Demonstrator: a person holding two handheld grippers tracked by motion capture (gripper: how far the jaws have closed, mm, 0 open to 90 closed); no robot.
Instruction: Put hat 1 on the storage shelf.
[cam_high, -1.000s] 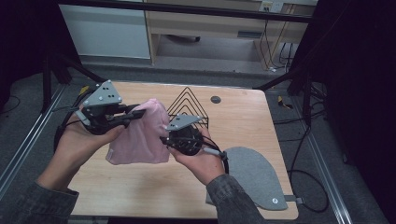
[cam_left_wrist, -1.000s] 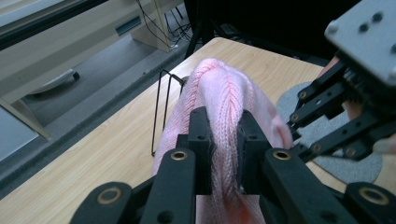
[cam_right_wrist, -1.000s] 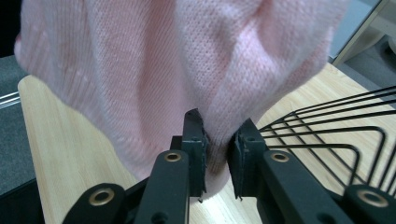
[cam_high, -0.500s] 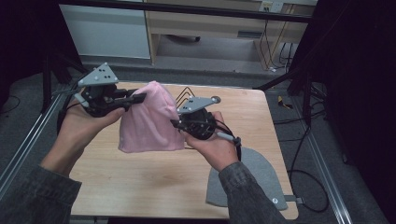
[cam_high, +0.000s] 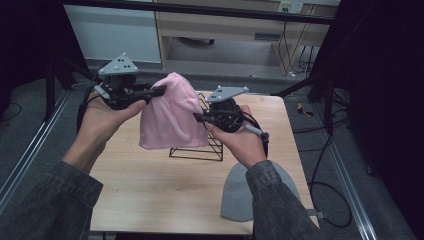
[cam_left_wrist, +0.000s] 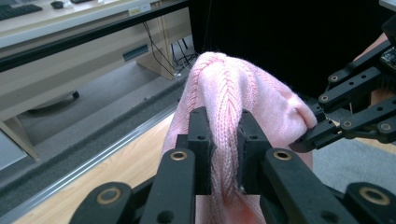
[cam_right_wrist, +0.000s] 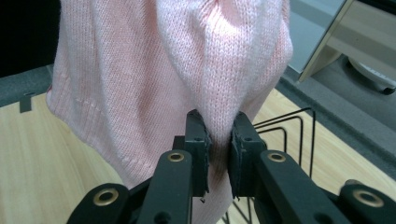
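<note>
Pink knitted beanie held up between two grippers, clear of the worktop

The left gripper (cam_high: 159, 91) has its jaws clamped on the pink knitted beanie (cam_high: 171, 114) near its crown; the right gripper (cam_high: 198, 117) pinches a fold on the opposite side. The hat hangs above the wooden worktop (cam_high: 150, 185), in front of a black wire rack (cam_high: 207, 147), a grey beanie (cam_high: 239, 197) lying nearby.

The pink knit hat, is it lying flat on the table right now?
No, the pink knit hat hangs above the table, pinched between both grippers' jaws.
</note>
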